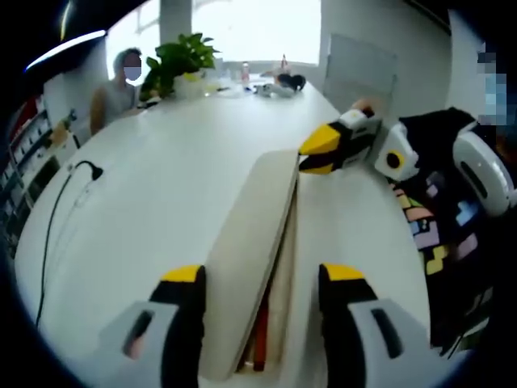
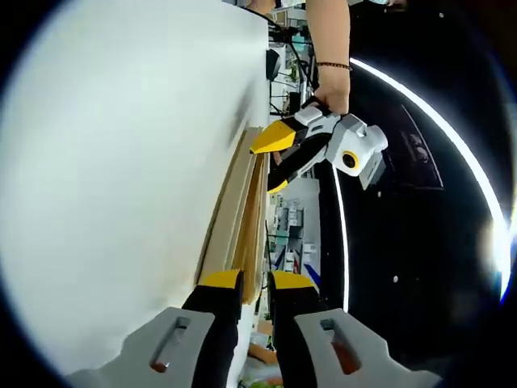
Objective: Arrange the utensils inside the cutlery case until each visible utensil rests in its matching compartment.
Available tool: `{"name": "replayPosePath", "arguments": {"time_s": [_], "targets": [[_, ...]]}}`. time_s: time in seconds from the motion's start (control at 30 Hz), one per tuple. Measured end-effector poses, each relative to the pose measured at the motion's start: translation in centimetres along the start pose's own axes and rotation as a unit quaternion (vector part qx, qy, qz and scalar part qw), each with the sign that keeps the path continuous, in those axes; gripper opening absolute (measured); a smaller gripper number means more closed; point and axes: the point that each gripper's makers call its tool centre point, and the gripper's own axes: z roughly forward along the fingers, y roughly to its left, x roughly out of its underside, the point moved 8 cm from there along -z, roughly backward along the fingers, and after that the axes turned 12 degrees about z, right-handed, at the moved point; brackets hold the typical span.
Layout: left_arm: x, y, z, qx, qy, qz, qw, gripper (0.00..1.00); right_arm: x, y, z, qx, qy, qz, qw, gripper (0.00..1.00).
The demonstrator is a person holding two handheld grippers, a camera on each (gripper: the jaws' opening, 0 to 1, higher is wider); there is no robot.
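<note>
The left gripper (image 1: 260, 279) holds its jaws spread wide on either side of the near end of a pale wooden cutlery case (image 1: 250, 250), touching nothing that can be made out. At the far end, the right gripper (image 1: 317, 152) has its yellow tips nearly closed at the corner of the case's lid (image 1: 246, 242); whether it truly pinches the wood cannot be told. In the right gripper view that gripper (image 2: 255, 283) shows its own jaws narrowed along the case's edge (image 2: 242, 218), with the left gripper (image 2: 273, 158) at the other end. The case lies on a white table (image 1: 153, 202), its lid tilted up, and something red and brown (image 1: 260, 331) shows in the gap beneath. The work looks barely started: the case is only part-opened, compartments stay hidden, and sorting appears yet to come. A cable (image 1: 60, 210) and a potted plant (image 1: 182, 61) sit well apart.
</note>
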Motion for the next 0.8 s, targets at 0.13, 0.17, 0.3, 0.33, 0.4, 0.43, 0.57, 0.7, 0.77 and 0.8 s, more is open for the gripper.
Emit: {"name": "replayPosePath", "arguments": {"time_s": [0.13,0.17,0.3,0.33,0.4,0.43,0.57,0.7,0.77,0.8], "targets": [[0.0,-0.1,0.0,-0.005,-0.004,0.008,0.9999,0.55,0.7,-0.3,-0.6,-0.01,-0.007,0.047,0.9989,0.13],[-0.1,-0.2,-0.1,-0.005,-0.007,0.01,0.9999,0.53,1.0,-0.3,-0.8,-0.012,-0.009,0.064,0.9979,0.13],[-0.4,-0.5,-0.2,-0.003,-0.014,0.012,0.9998,0.51,2.1,-0.5,-1.8,-0.028,-0.02,0.168,0.9852,0.15],[-0.4,-0.5,-0.2,-0.003,-0.014,0.015,0.9998,0.5,2.4,-0.5,-2.0,-0.033,-0.02,0.189,0.9811,0.15],[-0.4,-0.7,-0.1,-0.001,-0.01,0.019,0.9998,0.5,3.1,-0.7,-2.5,-0.043,-0.023,0.273,0.9609,0.16],[-0.4,-0.7,-0.1,-0.002,-0.01,0.022,0.9997,0.49,3.6,-1.0,-2.8,-0.051,-0.034,0.339,0.939,0.16],[-0.6,-0.8,-0.1,0.0,-0.016,0.025,0.9996,0.48,4.0,-1.5,-3.4,-0.134,-0.059,0.597,0.789,0.19],[-0.6,-0.8,-0.1,-0.001,-0.017,0.032,0.9994,0.46,4.9,-2.6,-2.8,-0.187,-0.096,0.76,0.6151,0.19],[-0.8,-1.0,-0.2,0.003,-0.026,0.035,0.999,0.44,5.3,-2.3,-2.5,-0.191,-0.076,0.817,0.5388,0.19],[-0.8,-1.0,-0.2,0.005,-0.028,0.036,0.9989,0.44,5.6,-2.1,-2.2,-0.204,-0.068,0.844,0.492,0.19]]}}
